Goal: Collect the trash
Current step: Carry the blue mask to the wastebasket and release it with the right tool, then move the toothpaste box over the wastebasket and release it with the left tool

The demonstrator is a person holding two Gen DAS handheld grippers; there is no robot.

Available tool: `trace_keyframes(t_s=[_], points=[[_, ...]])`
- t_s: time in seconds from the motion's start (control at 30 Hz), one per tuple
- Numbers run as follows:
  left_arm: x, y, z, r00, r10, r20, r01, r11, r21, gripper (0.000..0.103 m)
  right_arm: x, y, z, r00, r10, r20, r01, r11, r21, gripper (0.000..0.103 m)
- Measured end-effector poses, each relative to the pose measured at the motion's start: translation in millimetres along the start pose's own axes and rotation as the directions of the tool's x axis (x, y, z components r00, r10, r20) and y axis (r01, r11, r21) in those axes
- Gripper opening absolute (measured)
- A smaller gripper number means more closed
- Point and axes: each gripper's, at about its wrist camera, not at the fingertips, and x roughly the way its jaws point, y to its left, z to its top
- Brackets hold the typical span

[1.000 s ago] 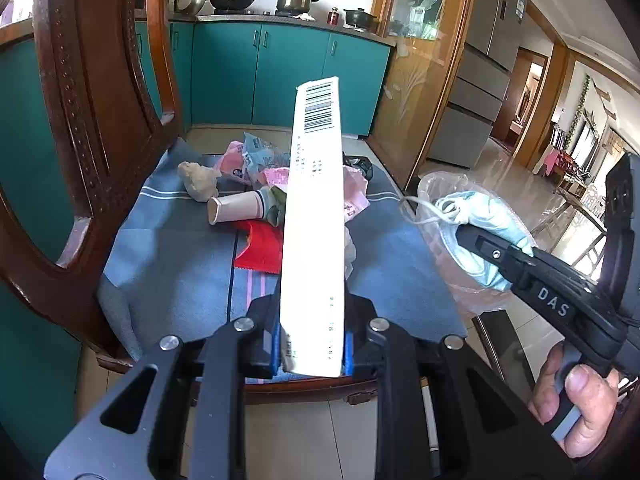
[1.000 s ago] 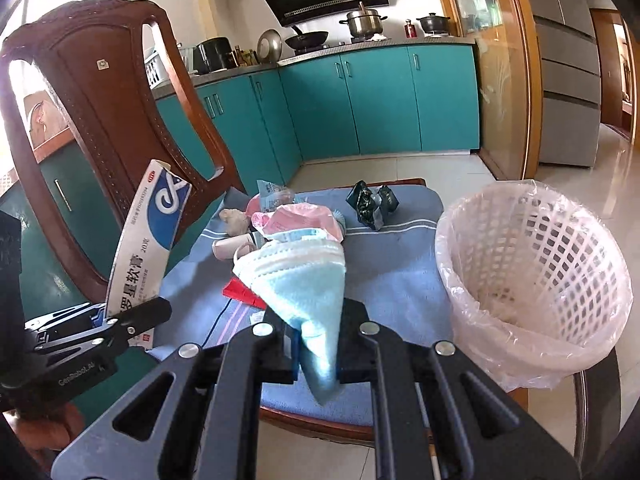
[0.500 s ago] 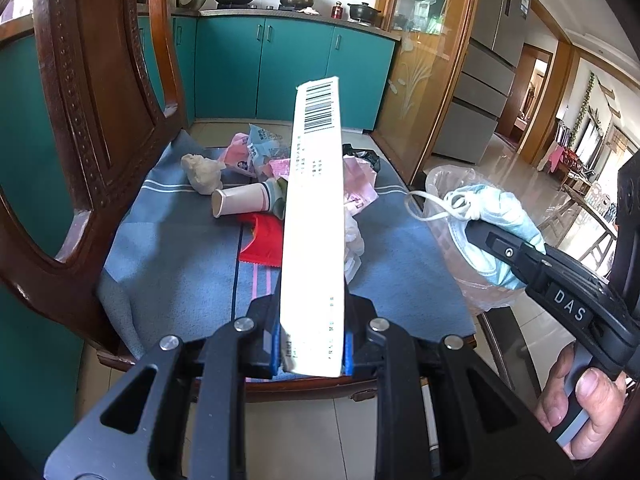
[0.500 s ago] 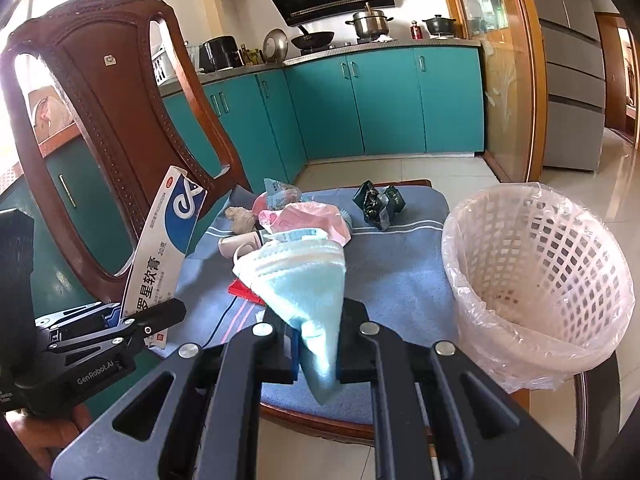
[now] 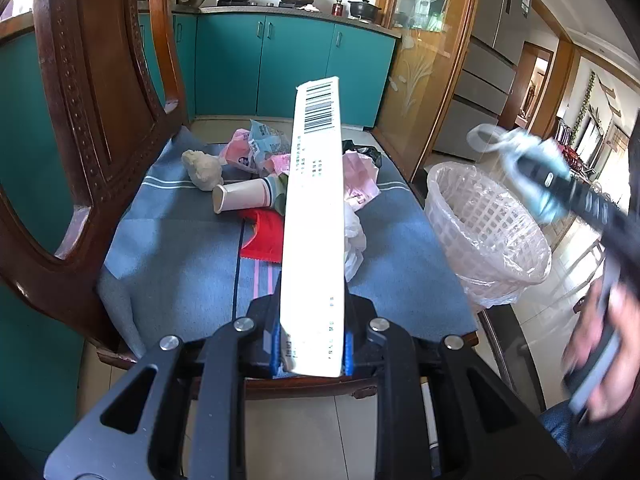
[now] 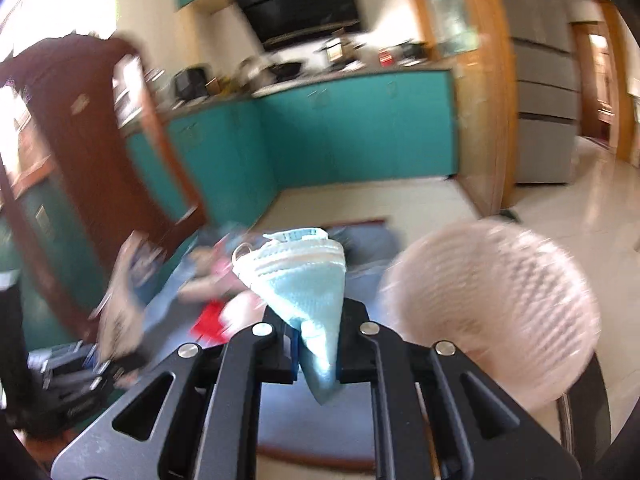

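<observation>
My left gripper (image 5: 311, 354) pinching a long white carton (image 5: 315, 224) that juts up past its fingertips, my right gripper (image 6: 316, 354) clamping a blue face mask (image 6: 306, 280), lined basket (image 6: 496, 304) just right of those fingers, remaining litter on the chair's blue cloth (image 5: 180, 248) ahead.

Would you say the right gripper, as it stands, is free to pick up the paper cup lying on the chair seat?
Probably not yet: the right gripper is shut on the blue face mask, so the paper cup, though uncovered, must wait until that is dropped.
</observation>
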Motion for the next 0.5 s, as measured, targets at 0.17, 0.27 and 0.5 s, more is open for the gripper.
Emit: trace_keyframes(t_s=[0.17,0.27,0.5], points=[[4,-4,-2,1.0,0.0,-0.01,0.0,1.0,0.008,0.023,12,-71,16,0.983,-0.184,-0.026,0.186,0.979,0.087,0.08],[8,-8,-2,1.0,-0.001,-0.014,0.001,1.0,0.015,0.023,-6,-90,16,0.985,-0.174,0.01,0.169,0.969,0.179,0.091],[15,-27,-1,1.0,-0.01,-0.016,0.01,0.999,0.037,0.023,-37,-67,12,0.985,-0.133,0.108,0.121,0.987,0.11,0.098]])
